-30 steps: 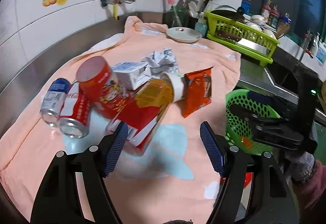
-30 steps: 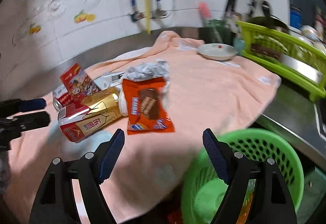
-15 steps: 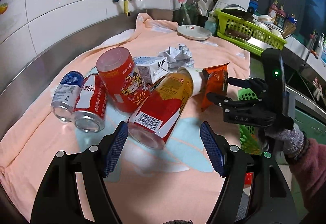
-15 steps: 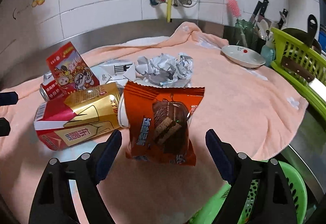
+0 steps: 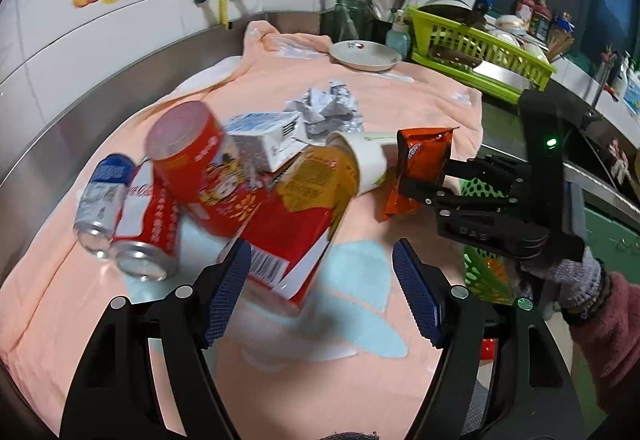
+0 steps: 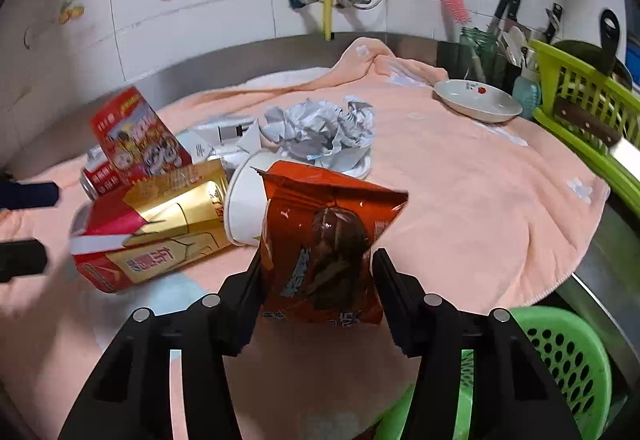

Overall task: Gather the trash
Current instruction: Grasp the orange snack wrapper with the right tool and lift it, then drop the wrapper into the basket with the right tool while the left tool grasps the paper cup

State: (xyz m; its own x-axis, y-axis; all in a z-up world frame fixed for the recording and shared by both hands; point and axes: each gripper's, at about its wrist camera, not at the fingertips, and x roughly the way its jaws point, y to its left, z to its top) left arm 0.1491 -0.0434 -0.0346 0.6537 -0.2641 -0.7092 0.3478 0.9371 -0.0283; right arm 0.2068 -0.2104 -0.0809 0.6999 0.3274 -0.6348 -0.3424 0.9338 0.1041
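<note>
One upright snack packet [image 6: 320, 252] between closing right tongs [image 6: 318, 272].

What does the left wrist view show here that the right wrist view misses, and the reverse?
Only the left wrist view shows the blue-and-silver can and the gloved hand carrying the right gripper.

Only the right wrist view shows the front of the orange snack packet, between that gripper's closing jaws.

Both show the crumpled paper, gold-and-red can and green basket.
</note>
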